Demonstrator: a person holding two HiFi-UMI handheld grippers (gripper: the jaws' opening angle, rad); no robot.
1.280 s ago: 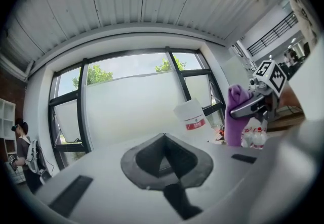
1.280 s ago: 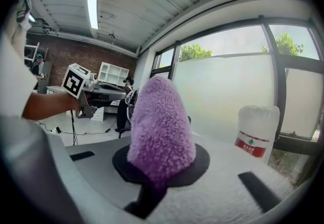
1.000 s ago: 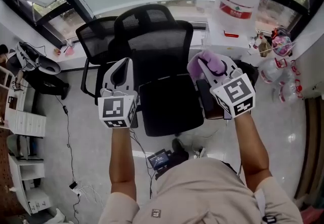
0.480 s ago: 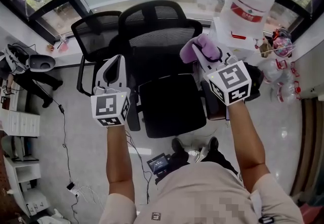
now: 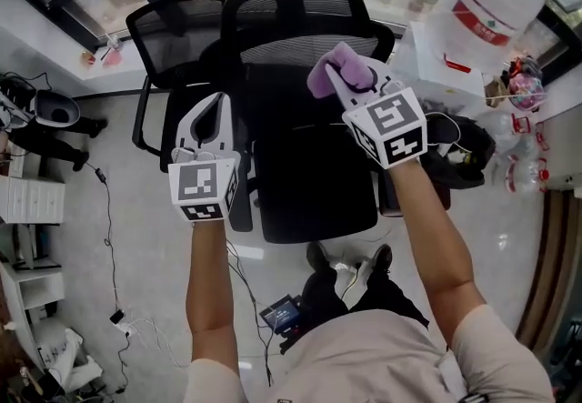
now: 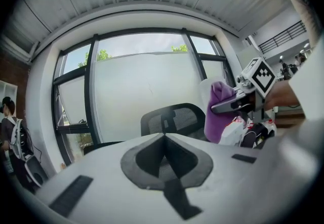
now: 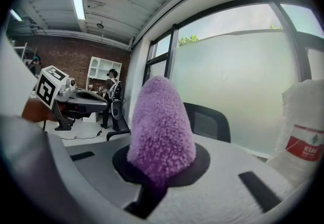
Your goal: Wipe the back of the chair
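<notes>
A black mesh office chair stands below me, its backrest (image 5: 291,51) under a headrest (image 5: 300,1) and its seat (image 5: 314,178) nearer. My right gripper (image 5: 338,74) is shut on a fluffy purple cloth (image 5: 335,67), held over the upper right part of the backrest; I cannot tell if the cloth touches it. My left gripper (image 5: 216,105) hangs by the chair's left side, shut with nothing in it. In the right gripper view the purple cloth (image 7: 162,127) stands up out of the jaws. The left gripper view shows the headrest (image 6: 169,119) and the purple cloth (image 6: 218,112).
A second black mesh chair (image 5: 173,24) stands behind on the left, against the window. A large water jug (image 5: 486,1) sits on a white stand at the right, with a black bag (image 5: 459,151) and plastic bags (image 5: 523,110) nearby. Cables (image 5: 105,201) run over the floor.
My right gripper has carried the purple cloth leftwards, from beside the chair's right arm to over the backrest. The left gripper has kept its place by the chair's left side.
</notes>
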